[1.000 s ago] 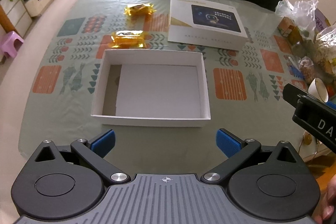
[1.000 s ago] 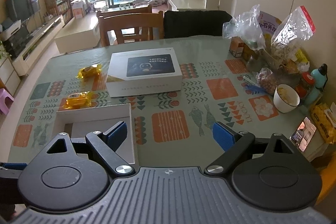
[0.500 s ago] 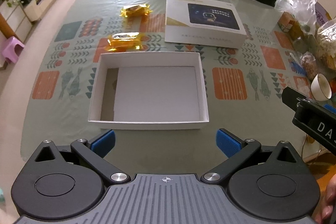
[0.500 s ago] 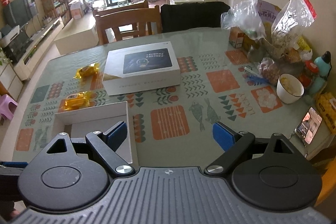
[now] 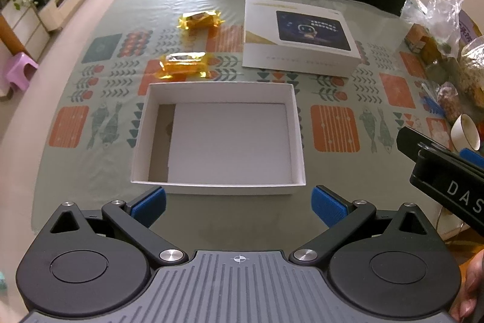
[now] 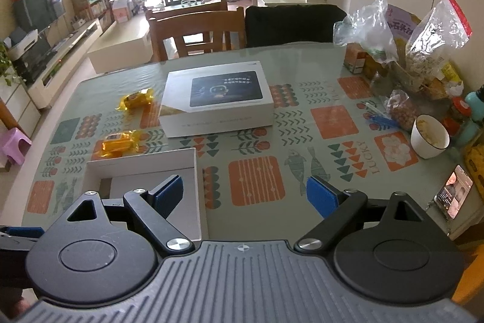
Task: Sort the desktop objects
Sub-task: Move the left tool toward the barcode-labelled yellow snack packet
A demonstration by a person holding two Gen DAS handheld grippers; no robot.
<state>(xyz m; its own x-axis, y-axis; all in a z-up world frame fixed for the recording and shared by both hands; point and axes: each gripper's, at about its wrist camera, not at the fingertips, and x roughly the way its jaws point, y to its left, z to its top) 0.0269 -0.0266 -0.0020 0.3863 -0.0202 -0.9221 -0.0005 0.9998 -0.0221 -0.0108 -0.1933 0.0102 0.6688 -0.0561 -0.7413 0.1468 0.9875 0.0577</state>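
An open, empty white box [image 5: 298,138] lies on the patterned table in front of my left gripper [image 5: 239,206], which is open and empty just short of its near wall. Two gold-wrapped snacks lie beyond it: a near one [image 5: 184,64] and a far one [image 5: 199,20]. A closed white tablet box [image 5: 299,38] lies at the back right. In the right wrist view my right gripper [image 6: 245,194] is open and empty, above the table right of the white box [image 6: 198,168]; the snacks [image 6: 119,143] [image 6: 137,99] and tablet box [image 6: 216,97] lie beyond.
Plastic bags of food [image 6: 423,50], jars, a white bowl [image 6: 429,136] and a phone [image 6: 453,192] crowd the table's right edge. Wooden chairs [image 6: 196,32] stand at the far side. The right gripper's body shows at the right of the left wrist view [image 5: 444,174].
Both grippers have drawn back and risen slightly, so the white box sits a little farther ahead in view. Both stay open; nothing on the table has moved.
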